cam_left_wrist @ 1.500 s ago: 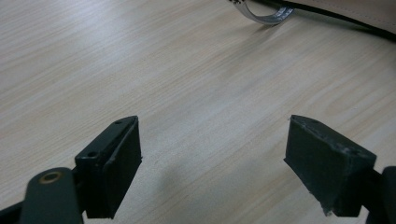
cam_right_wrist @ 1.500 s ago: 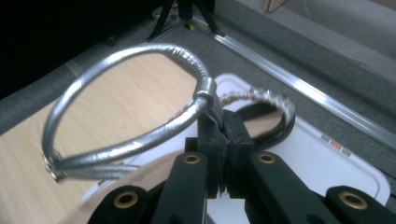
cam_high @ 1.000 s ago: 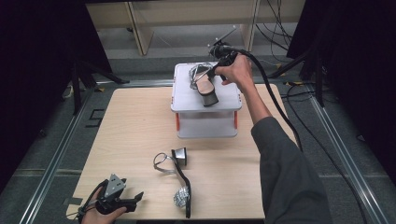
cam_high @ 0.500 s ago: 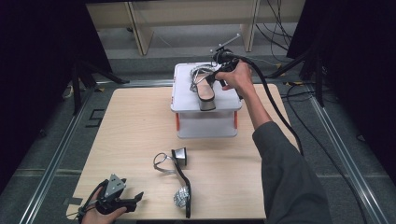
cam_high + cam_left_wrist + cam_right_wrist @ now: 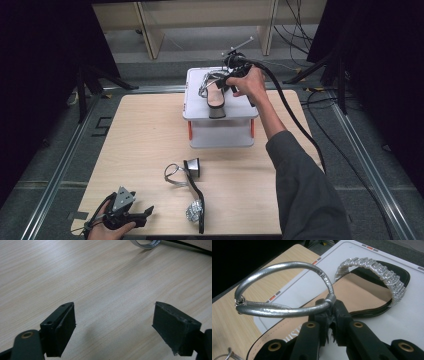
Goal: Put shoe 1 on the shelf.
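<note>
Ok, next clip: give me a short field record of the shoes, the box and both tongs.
shoe on box: sandal lying on the white box, toe band at the far end
shoe on table: second sandal on its side near the front of the table
right tongs: shut on the silver ankle strap of the sandal on the box
left tongs: open, low over bare table, holding nothing

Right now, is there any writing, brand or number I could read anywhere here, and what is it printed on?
"USTI", or something close: dark letters stamped on the tan insole of the sandal lying on the white box, partly cut off by the right gripper, which is clamped on its silver strap. The whole word cannot be read.
Small red and grey marks along the box's rim: too small to read.
</note>
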The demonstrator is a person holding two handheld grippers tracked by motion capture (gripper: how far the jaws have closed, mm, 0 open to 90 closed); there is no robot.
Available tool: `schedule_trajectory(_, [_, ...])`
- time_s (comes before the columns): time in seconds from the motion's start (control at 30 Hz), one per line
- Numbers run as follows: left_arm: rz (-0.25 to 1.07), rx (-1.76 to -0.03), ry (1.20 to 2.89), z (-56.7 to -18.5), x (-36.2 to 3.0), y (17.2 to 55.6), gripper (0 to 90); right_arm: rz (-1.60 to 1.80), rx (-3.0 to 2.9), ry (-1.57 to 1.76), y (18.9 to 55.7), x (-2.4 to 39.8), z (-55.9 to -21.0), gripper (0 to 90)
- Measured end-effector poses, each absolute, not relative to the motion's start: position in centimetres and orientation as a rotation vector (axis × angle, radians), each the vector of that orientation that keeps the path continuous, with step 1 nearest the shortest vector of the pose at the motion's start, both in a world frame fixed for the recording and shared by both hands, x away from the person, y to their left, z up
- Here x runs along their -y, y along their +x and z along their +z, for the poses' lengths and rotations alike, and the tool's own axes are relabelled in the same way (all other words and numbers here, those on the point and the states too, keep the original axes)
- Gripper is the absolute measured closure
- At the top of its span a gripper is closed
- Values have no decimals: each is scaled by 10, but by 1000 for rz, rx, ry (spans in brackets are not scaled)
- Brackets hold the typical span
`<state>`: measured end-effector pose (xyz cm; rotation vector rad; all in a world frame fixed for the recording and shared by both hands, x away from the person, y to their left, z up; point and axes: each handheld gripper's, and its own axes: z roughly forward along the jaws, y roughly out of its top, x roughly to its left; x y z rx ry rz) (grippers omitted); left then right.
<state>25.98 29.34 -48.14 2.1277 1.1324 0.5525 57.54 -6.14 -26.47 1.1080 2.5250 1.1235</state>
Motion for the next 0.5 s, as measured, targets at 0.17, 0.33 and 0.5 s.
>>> schedule_trajectory(0.17, [554, -1131, 2132, -481, -294, 260, 180, 1104, -2529, 1103, 574, 60, -267, 833])
schedule_trajectory(0.33, [555, -1129, 2132, -481, -293, 259, 180, 1075, -2518, 1125, 573, 63, -265, 647])
schedule_trajectory(0.5, [553, -1137, 2120, -482, -293, 259, 181, 1049, -2472, 1172, 561, 77, -261, 417])
